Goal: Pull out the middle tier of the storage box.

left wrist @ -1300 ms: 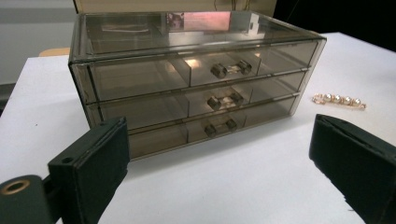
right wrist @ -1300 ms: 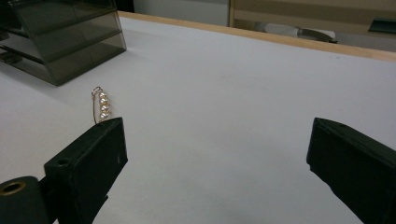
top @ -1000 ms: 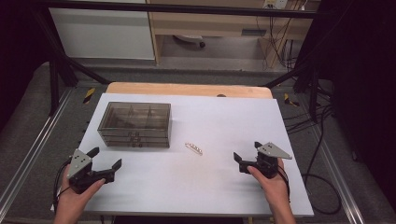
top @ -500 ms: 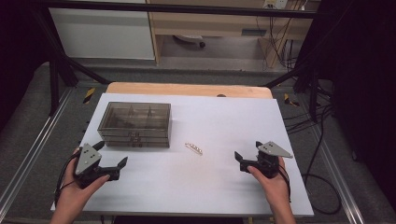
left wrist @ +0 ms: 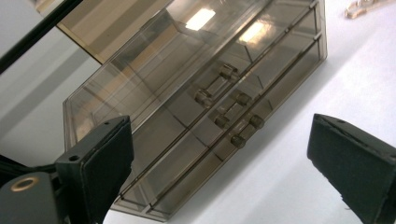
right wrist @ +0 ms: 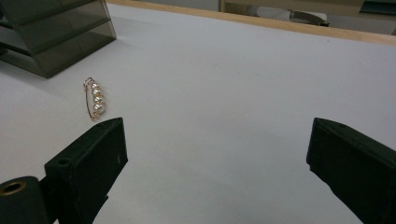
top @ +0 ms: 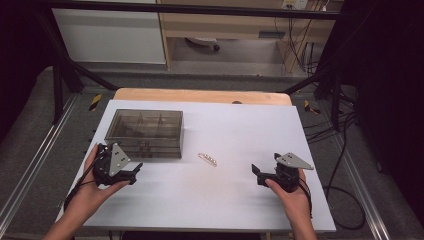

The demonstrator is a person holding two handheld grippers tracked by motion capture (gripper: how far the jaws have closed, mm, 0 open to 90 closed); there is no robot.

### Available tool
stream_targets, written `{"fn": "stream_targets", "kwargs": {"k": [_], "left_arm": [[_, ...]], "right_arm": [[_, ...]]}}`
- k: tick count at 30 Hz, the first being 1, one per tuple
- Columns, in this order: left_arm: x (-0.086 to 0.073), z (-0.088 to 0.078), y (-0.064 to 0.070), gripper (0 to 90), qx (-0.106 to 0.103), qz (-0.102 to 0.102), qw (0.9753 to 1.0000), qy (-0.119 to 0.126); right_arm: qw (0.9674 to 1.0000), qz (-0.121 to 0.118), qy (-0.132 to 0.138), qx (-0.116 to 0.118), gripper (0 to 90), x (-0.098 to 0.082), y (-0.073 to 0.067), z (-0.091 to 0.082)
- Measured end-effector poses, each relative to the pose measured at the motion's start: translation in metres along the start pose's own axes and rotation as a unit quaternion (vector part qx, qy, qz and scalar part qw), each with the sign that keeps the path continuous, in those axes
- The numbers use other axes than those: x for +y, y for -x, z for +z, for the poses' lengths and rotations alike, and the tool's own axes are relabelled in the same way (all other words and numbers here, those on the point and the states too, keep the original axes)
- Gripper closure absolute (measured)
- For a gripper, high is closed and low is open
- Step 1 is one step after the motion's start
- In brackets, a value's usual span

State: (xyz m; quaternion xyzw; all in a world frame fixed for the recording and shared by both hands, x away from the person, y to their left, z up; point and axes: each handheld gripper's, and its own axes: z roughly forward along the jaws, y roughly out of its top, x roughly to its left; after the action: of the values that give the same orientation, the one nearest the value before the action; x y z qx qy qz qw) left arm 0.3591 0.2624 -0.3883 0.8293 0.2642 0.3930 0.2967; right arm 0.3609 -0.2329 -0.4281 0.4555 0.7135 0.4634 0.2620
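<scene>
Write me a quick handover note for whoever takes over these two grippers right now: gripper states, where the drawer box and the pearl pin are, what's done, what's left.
Left gripper: open, holding nothing, just in front of the smoky clear drawer box, jaws facing its drawer knobs.
Right gripper: open, holding nothing, over bare table near the right edge.
Pearl pin: lying loose on the white table, right of the box's front corner, between the grippers; touching neither box nor gripper.
Done: nothing gripped; the drawers look shut.
Left, likely: pull a drawer open with the left gripper, pick up the pin with the right, put it in.
</scene>
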Motion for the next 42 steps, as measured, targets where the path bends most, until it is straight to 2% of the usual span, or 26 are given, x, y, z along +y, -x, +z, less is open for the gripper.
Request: {"fn": "stream_targets", "kwargs": {"k": [2, 3, 7, 9, 10, 12, 13, 15, 17, 18, 19, 20, 21, 24, 26, 28, 30, 32, 33, 34, 38, 40, 42], "left_arm": [[0.001, 0.002, 0.001, 7.6, -0.001, 0.019, 0.9998, -0.007], [0.001, 0.003, 0.001, 12.1, -0.004, 0.026, 0.9996, -0.009], [0.001, 0.004, 0.006, 11.6, -0.003, 0.047, 0.9988, -0.015], [0.000, 0.007, 0.007, 11.4, -0.004, 0.061, 0.9979, -0.022], [0.000, 0.007, 0.007, 11.3, -0.004, 0.061, 0.9979, -0.022], [0.000, 0.010, 0.010, 11.4, 0.004, 0.083, 0.9962, -0.023], [0.000, 0.010, 0.010, 11.6, 0.004, 0.083, 0.9962, -0.023], [0.000, 0.012, 0.012, 11.7, 0.012, 0.098, 0.9947, -0.027], [0.001, 0.015, 0.014, 11.8, 0.019, 0.112, 0.9931, -0.031], [0.001, 0.018, 0.015, 13.8, 0.026, 0.122, 0.9916, -0.035], [0.000, 0.020, 0.016, 14.3, 0.029, 0.125, 0.9912, -0.035], [0.000, 0.020, 0.016, 14.4, 0.029, 0.125, 0.9912, -0.035], [0.000, 0.023, 0.018, 14.9, 0.038, 0.134, 0.9896, -0.036], [-0.001, 0.025, 0.019, 19.6, 0.037, 0.133, 0.9900, -0.031], [-0.003, 0.028, 0.023, 20.7, 0.043, 0.147, 0.9877, -0.031], [-0.004, 0.029, 0.025, 22.6, 0.044, 0.149, 0.9873, -0.030], [-0.006, 0.031, 0.030, 24.8, 0.060, 0.170, 0.9826, -0.044], [-0.009, 0.033, 0.032, 27.8, 0.071, 0.178, 0.9805, -0.045], [-0.009, 0.033, 0.032, 29.6, 0.071, 0.178, 0.9805, -0.045], [-0.011, 0.034, 0.034, 31.2, 0.083, 0.192, 0.9766, -0.052], [-0.015, 0.036, 0.036, 37.0, 0.102, 0.225, 0.9671, -0.059], [-0.017, 0.037, 0.037, 39.5, 0.109, 0.237, 0.9635, -0.060], [-0.017, 0.038, 0.037, 45.8, 0.112, 0.250, 0.9599, -0.059]], "right_arm": [[1.0000, 0.003, 0.000, 0.000, 5.6, 0.000, 0.000, 0.000], [1.0000, 0.008, 0.000, 0.004, 5.8, 0.000, -0.001, 0.001], [0.9998, 0.016, -0.001, 0.013, 5.8, 0.002, -0.003, 0.002], [0.9997, 0.020, -0.015, 0.006, 6.5, 0.010, -0.006, 0.002], [0.9996, 0.014, -0.025, 0.007, 6.4, 0.013, -0.006, 0.002], [0.9991, -0.002, -0.040, 0.013, 5.9, 0.017, -0.007, 0.002], [0.9991, -0.002, -0.040, 0.013, 5.9, 0.017, -0.007, 0.002], [0.9991, -0.012, -0.038, 0.014, 5.9, 0.017, -0.007, 0.000], [0.9998, 0.001, -0.016, 0.011, 6.1, 0.013, -0.004, 0.000], [0.9997, 0.023, -0.003, 0.008, 8.3, 0.005, 0.000, 0.004], [0.9994, 0.028, -0.018, 0.009, 7.5, 0.002, 0.001, 0.007], [0.9994, 0.028, -0.018, 0.009, 7.5, 0.002, 0.001, 0.007], [0.9996, 0.011, -0.024, 0.009, 7.3, 0.002, -0.001, 0.008], [0.9995, 0.003, -0.031, 0.006, 7.1, 0.000, -0.003, 0.007], [0.9996, -0.006, -0.027, 0.005, 7.0, 0.001, -0.006, 0.005], [0.9996, -0.011, -0.027, 0.006, 7.0, 0.001, -0.008, 0.003], [0.9993, -0.017, -0.032, 0.005, 7.0, -0.001, -0.009, 0.003], [0.9991, -0.021, -0.036, 0.004, 7.0, -0.002, -0.010, 0.003], [0.9991, -0.021, -0.036, 0.004, 7.0, -0.002, -0.010, 0.003], [0.9992, -0.017, -0.037, 0.002, 7.0, -0.002, -0.009, 0.003], [0.9992, -0.014, -0.038, 0.003, 7.0, -0.002, -0.008, 0.004], [0.9991, -0.015, -0.040, 0.003, 7.0, -0.002, -0.008, 0.004], [0.9991, -0.015, -0.040, 0.002, 7.1, -0.002, -0.007, 0.004]]}}
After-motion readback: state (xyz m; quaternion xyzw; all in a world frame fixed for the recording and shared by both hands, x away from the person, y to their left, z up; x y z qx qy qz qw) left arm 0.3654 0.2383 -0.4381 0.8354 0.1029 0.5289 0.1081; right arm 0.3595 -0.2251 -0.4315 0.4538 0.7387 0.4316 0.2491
